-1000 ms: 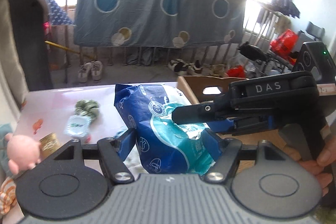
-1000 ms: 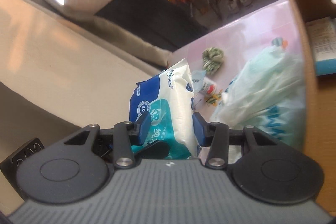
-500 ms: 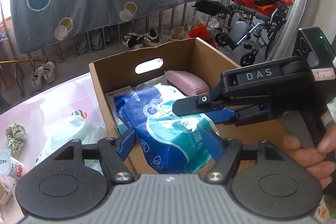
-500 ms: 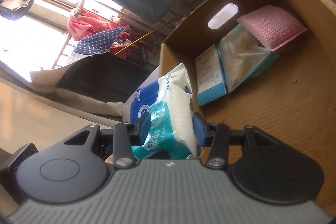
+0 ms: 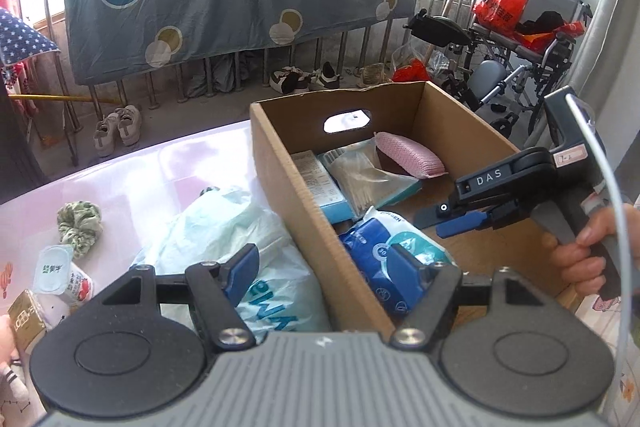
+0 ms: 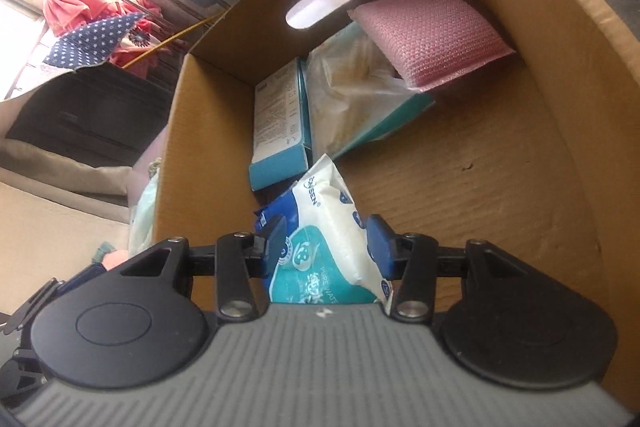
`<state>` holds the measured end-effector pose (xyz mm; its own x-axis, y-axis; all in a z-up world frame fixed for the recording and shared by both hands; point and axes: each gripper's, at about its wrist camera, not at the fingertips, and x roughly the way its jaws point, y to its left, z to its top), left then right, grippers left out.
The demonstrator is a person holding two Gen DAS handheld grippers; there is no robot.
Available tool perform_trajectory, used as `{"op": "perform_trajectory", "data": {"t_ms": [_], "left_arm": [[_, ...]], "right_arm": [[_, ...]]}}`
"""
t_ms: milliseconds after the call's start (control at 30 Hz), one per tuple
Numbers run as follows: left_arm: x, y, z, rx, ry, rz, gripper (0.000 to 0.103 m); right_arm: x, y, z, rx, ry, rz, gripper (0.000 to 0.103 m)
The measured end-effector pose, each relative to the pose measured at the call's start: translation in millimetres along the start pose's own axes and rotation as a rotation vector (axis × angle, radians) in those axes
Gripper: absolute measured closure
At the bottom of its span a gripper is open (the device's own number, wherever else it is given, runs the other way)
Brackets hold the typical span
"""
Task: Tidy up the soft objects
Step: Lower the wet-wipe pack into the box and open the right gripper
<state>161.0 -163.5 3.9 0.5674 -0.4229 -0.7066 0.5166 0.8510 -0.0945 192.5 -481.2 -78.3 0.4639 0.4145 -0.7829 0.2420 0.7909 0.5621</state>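
A blue, white and teal tissue pack (image 5: 380,251) (image 6: 328,227) rests tilted on the floor of the open cardboard box (image 5: 296,195) (image 6: 560,67), near its front left corner. My right gripper (image 6: 326,245) (image 5: 432,225) reaches into the box, its blue pads against the pack's two sides. My left gripper (image 5: 324,269) stands open above the box's left wall, one finger over the plastic bag (image 5: 224,227), the other over the pack. Nothing is pressed between its pads.
Further back in the box lie a teal carton (image 5: 320,183), a clear packet (image 5: 364,179) and a pink sponge (image 5: 408,157). On the pink table (image 5: 160,167) sit a green scrunchie (image 5: 78,223), a yogurt cup (image 5: 60,273) and a small gold carton (image 5: 26,315).
Both grippers carried the tissue pack from over the table into the box and lowered it. The left gripper has let go of it; the pack now rests on the box floor.
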Motion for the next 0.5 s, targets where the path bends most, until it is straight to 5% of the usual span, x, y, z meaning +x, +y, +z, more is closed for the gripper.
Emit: {"op": "perform_trajectory", "data": {"t_ms": [133, 200, 333, 500], "left_arm": [[-18.5, 24.7, -17.5, -0.048, 0.001, 0.032, 0.031], [-27.1, 38.3, -29.1, -0.071, 0.006, 0.056, 0.031], [-39.2, 58.9, -49.4, -0.119, 0.017, 0.089, 0.031], [-47.1, 78.5, -78.4, -0.190, 0.042, 0.119, 0.031]], "right_arm": [[16.7, 8.9, -2.8, -0.054, 0.132, -0.019, 0.047], [27.0, 14.6, -5.4, -0.080, 0.157, -0.057, 0.052], [37.4, 19.8, -8.2, -0.012, 0.148, -0.061, 0.063], [48.8, 36.7, -13.4, 0.009, 0.106, -0.080, 0.065]]}}
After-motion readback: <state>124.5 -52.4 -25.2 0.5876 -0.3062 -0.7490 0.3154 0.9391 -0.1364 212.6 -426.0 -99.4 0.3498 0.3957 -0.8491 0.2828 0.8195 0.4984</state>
